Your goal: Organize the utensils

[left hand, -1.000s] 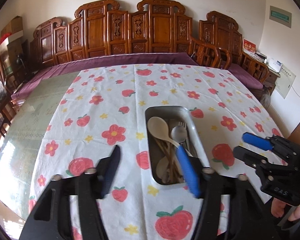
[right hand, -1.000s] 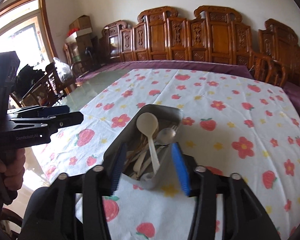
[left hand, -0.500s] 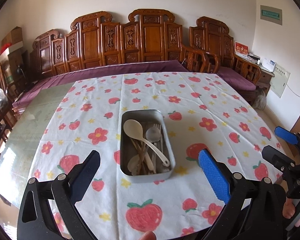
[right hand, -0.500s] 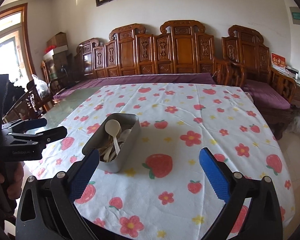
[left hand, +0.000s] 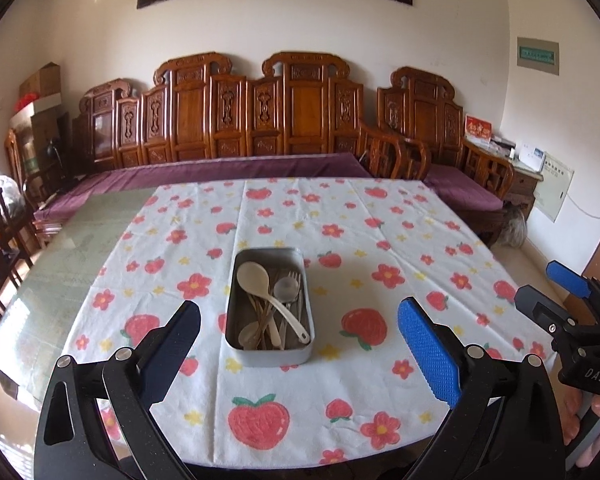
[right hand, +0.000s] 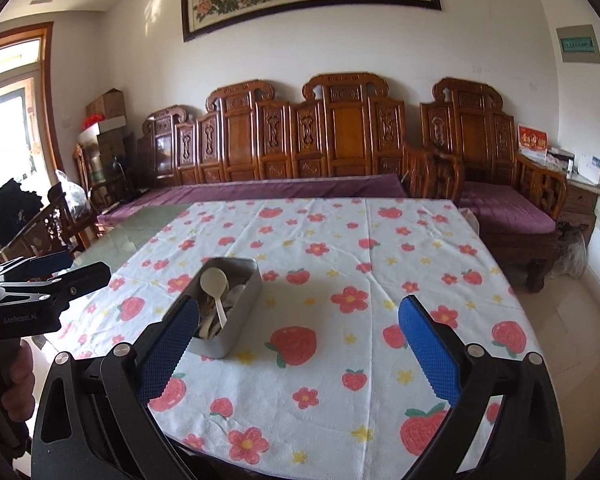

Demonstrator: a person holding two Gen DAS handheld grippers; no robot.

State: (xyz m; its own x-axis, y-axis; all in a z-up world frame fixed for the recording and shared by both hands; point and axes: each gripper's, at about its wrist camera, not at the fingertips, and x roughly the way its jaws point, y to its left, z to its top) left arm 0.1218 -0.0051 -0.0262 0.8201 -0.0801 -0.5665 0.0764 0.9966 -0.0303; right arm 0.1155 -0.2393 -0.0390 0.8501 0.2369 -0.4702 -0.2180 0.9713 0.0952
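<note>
— Where's the metal tin [left hand: 269, 308] of utensils [left hand: 274, 309]?
— On the tablecloth [left hand: 340, 248], ahead of the left gripper [left hand: 299, 336], left of the right gripper [right hand: 299, 332].
— Grippers?
— Both spread wide, having just opened, gripping nothing.

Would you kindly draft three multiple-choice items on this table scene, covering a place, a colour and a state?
1. Where do the utensils lie?
A. loose on the cloth
B. inside the metal tin
C. on the bench

2. What colour are the pads on the right gripper?
A. blue
B. red
C. yellow

3. How does the left gripper stand?
A. shut on the white spoon
B. shut on the tin
C. open, holding nothing

Answers:
B, the white spoon and the rest lie within the tin's walls.
A, both pads are blue.
C, its fingers stand wide apart with only the tablecloth and tin seen beyond.
</note>
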